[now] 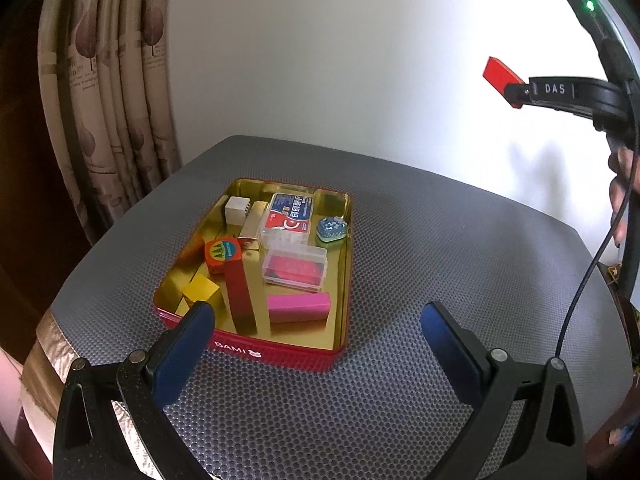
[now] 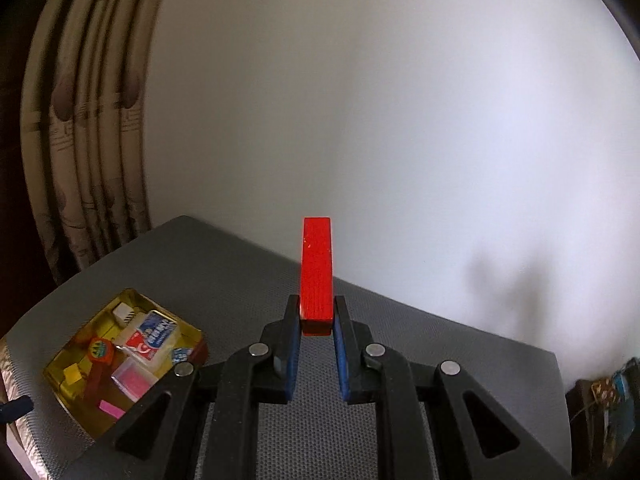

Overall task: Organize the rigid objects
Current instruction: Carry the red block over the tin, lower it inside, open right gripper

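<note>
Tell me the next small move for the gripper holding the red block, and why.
Probably carry it left and down toward the tin. The right gripper is shut on the red block, held high above the table, while the other blocks and boxes already lie in the tin; the left gripper waits open.

The tin (image 1: 256,350) sits on the table mat (image 1: 440,240), blocks and small cases inside it. A curtain (image 1: 100,100) hangs behind-left, a wall (image 1: 320,60) behind.

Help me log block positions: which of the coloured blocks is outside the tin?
The bright red block, clamped in the right gripper above the table. The dark red, yellow and pink blocks all lie inside the tin.
</note>
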